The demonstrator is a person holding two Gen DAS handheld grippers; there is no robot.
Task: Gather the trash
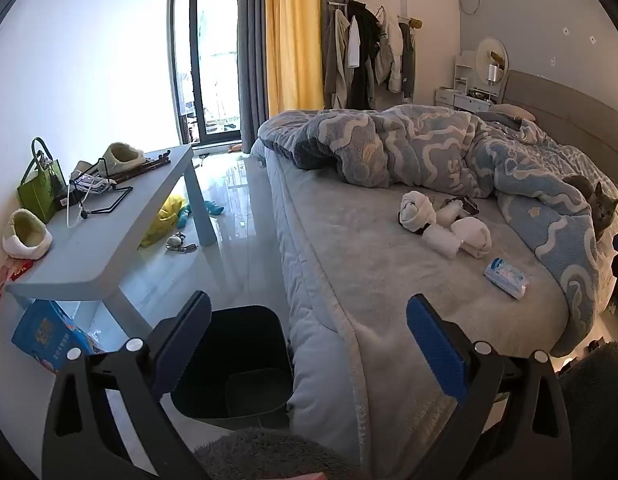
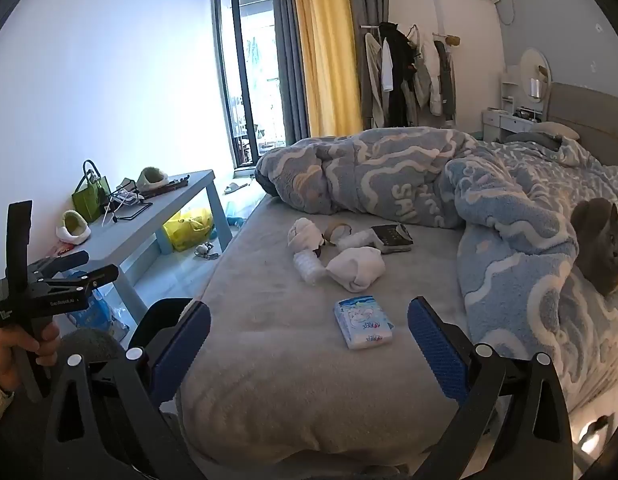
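Observation:
Crumpled white tissues and wrappers [image 2: 337, 256] lie in a pile mid-bed, also in the left wrist view [image 1: 445, 224]. A dark wrapper or box [image 2: 391, 238] lies beside them. A blue-white tissue pack [image 2: 363, 322] lies nearer, also seen from the left [image 1: 507, 278]. A black trash bin [image 1: 237, 364] stands on the floor at the bed's near corner. My left gripper [image 1: 309, 344] is open and empty above the bin and bed edge; it also shows from the side [image 2: 85, 268]. My right gripper [image 2: 309, 344] is open and empty, just short of the tissue pack.
A grey cat [image 2: 601, 248] sits by the blue patterned duvet [image 2: 509, 216] at right. A light-blue low table [image 1: 109, 232] with slippers, a green bag and clutter stands left. A yellow bag [image 1: 165, 220] and toys lie on the glossy floor. A blue package [image 1: 49, 336] lies under the table.

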